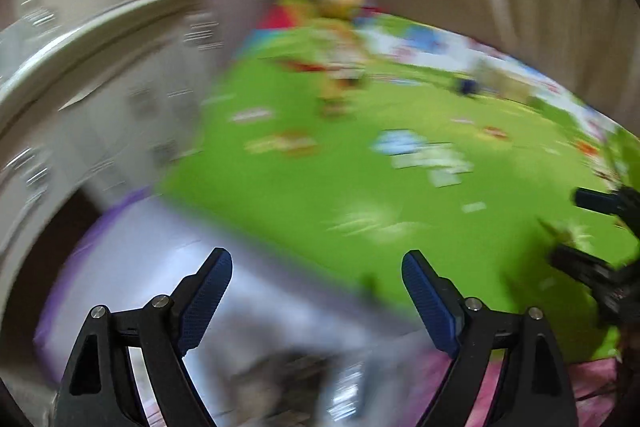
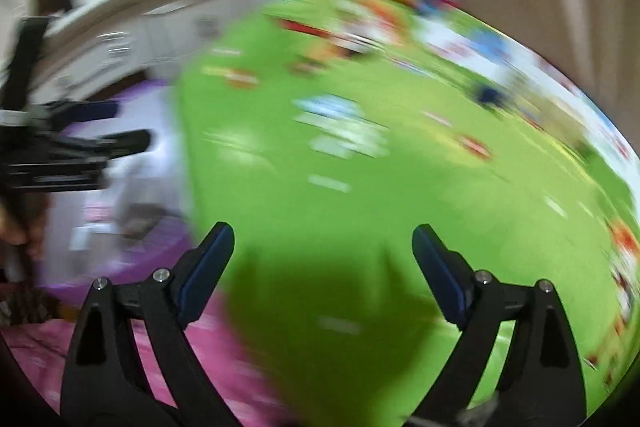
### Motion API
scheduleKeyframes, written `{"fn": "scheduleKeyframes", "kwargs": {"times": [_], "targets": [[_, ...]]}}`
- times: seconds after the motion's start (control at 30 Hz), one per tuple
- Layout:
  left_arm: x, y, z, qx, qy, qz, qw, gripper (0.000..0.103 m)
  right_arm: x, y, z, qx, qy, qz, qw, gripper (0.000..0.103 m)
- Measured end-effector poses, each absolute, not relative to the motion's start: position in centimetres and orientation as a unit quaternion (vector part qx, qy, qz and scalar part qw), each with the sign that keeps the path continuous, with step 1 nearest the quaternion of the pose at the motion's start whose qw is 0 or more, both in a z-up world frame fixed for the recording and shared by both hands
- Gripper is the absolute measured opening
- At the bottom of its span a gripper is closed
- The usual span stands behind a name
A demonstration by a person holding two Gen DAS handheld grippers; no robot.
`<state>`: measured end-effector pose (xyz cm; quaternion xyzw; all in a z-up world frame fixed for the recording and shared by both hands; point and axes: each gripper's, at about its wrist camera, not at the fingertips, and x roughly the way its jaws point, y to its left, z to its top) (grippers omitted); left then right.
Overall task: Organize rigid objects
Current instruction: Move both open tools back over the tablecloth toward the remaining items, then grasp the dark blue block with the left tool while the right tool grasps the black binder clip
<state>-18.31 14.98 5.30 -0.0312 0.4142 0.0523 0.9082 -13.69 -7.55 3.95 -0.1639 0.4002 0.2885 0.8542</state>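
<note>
Both cameras are smeared, so take this loosely. My left gripper (image 1: 316, 301) and right gripper (image 2: 323, 269) both have jaws spread wide with nothing between them, probably ready for whatever I pick next. The landmark is the green play mat (image 1: 320, 187): left hangs over its near corner above a purple-edged tray (image 1: 132, 267), right over its near edge. Rigid objects? Can't make any out. White cabinet (image 1: 100, 107) sits just past the mat's left side.

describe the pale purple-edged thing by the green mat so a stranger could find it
Start at the big bright green play mat with cartoon prints. Off its left edge lies a pale box with a purple rim, in front of white cabinets. It alone is plain and purple-edged; blur hides its contents.
</note>
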Motion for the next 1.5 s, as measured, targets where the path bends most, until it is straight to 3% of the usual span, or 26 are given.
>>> {"fn": "scheduleKeyframes", "kwargs": {"times": [0.27, 0.53, 0.63, 0.73, 0.93, 1.1, 1.5], "targets": [[-1.5, 1.9, 3.2, 0.088, 0.415, -0.07, 0.903, 0.088, -3.4, -21.6, 1.8, -0.076, 0.469, 0.117, 0.872, 0.092], [12.5, -1.7, 1.9, 0.157, 0.416, -0.107, 0.889, 0.088, 0.5, -25.2, 1.0, -0.066, 0.467, 0.101, 0.876, 0.097], [15.3, -1.6, 1.2, 0.123, 0.424, -0.137, 0.887, 0.089, 3.2, -25.8, 0.6, -0.081, 0.463, 0.116, 0.875, 0.102], [16.8, -0.4, 1.0, 0.068, 0.45, -0.155, 0.877, 0.091, 7.5, -27.2, 0.4, -0.076, 0.468, 0.108, 0.874, 0.103], [17.5, -0.4, 0.6, 0.064, 0.461, -0.134, 0.875, 0.103, 18.0, -27.1, -0.1, -0.08, 0.47, 0.113, 0.872, 0.103], [17.6, -0.1, 0.6, 0.057, 0.463, -0.125, 0.875, 0.103, 23.7, -26.6, -0.2, -0.082, 0.47, 0.119, 0.871, 0.103], [17.5, 0.0, 0.6, 0.055, 0.463, -0.123, 0.876, 0.103, 24.5, -26.5, 0.0, -0.092, 0.467, 0.153, 0.866, 0.103]]}}
